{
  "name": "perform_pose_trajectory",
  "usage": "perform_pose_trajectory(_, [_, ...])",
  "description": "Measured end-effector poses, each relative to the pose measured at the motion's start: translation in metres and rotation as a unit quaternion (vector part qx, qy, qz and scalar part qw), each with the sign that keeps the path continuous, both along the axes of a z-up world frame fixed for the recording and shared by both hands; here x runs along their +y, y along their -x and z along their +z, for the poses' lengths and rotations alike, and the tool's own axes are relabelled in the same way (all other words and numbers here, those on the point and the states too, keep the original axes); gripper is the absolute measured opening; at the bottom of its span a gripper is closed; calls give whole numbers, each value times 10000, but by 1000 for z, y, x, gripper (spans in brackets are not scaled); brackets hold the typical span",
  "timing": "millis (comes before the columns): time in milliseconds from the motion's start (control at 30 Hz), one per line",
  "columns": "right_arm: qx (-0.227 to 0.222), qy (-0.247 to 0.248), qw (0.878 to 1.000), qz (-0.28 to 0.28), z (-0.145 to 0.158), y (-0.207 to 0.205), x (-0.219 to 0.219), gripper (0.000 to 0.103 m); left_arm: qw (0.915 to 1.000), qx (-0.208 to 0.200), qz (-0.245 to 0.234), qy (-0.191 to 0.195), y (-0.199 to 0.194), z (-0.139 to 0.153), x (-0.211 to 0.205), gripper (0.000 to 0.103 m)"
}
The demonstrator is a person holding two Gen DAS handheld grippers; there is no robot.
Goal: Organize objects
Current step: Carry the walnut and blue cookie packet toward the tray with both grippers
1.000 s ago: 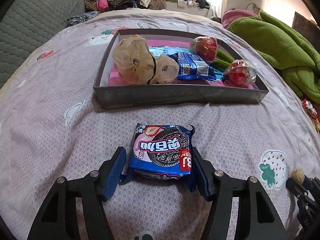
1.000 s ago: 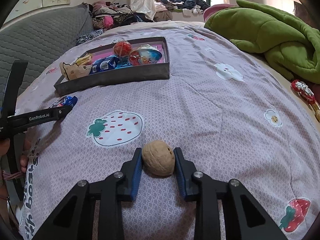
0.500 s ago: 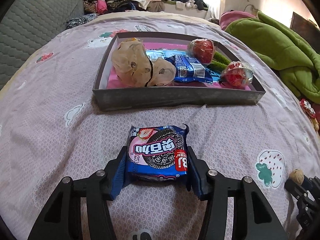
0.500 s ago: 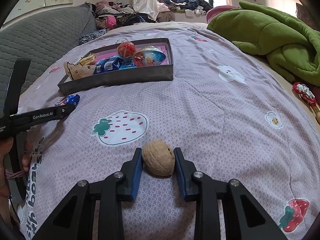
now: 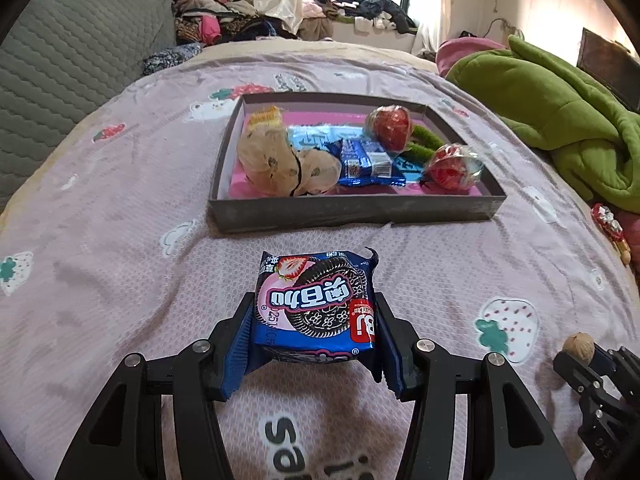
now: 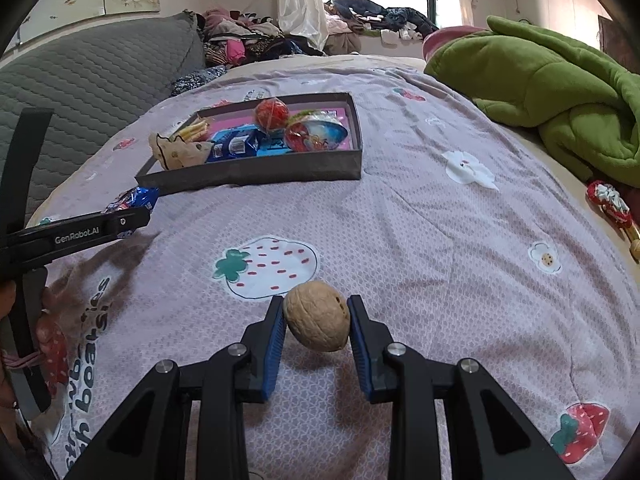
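A blue cookie pack (image 5: pixel 316 304) with a strawberry print is clamped between the blue pads of my left gripper (image 5: pixel 316 320) and hangs just above the bedsheet. Beyond it stands a dark shallow tray (image 5: pixel 352 210) holding beige pouches, a blue packet and two red wrapped balls. My right gripper (image 6: pixel 315 305) is shut on a walnut (image 6: pixel 317 316), slightly above the sheet. In the right wrist view the tray (image 6: pixel 256 172) lies far left, and the left gripper (image 6: pixel 132 216) carries the cookie pack (image 6: pixel 134 198) in front of it. The walnut (image 5: pixel 579 346) also shows at the lower right of the left wrist view.
A lumpy green blanket (image 5: pixel 560 120) fills the right side of the bed. On the left rises a grey quilted cushion (image 5: pixel 60 80). A red and white wrapped sweet (image 6: pixel 608 200) lies near the right edge. Piled clothes (image 5: pixel 240 20) sit at the back.
My left gripper's jaws closed onto the cookie pack and raised it off the sheet, a little closer to the tray. The right gripper has kept still with the walnut.
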State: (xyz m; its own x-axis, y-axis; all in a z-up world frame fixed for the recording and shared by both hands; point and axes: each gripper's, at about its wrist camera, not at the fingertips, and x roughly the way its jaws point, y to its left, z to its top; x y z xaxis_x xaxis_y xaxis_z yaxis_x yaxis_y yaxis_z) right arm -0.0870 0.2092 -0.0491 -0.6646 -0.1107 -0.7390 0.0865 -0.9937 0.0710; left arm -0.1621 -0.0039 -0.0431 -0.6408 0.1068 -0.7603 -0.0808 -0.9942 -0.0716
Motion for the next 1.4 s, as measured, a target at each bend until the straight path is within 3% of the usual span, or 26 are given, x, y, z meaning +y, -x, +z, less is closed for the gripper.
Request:
perform_pose_trajectory(400, [223, -4, 9997, 136, 28, -9, -6, 31, 9996, 257, -82, 59, -31, 38, 11, 56])
perform_pose_trajectory(733, [455, 13, 9982, 395, 58, 0, -21, 31, 9987, 498, -28, 126, -32, 71, 11, 56])
perform_pose_trajectory(1100, [877, -100, 9938, 670, 109, 59, -37, 31, 9967, 774, 2, 255, 17, 112, 12, 56])
perform_pose_trajectory(1400, [1030, -140, 9917, 753, 123, 119, -51, 31, 9961, 826, 128, 268, 74, 121, 2, 56])
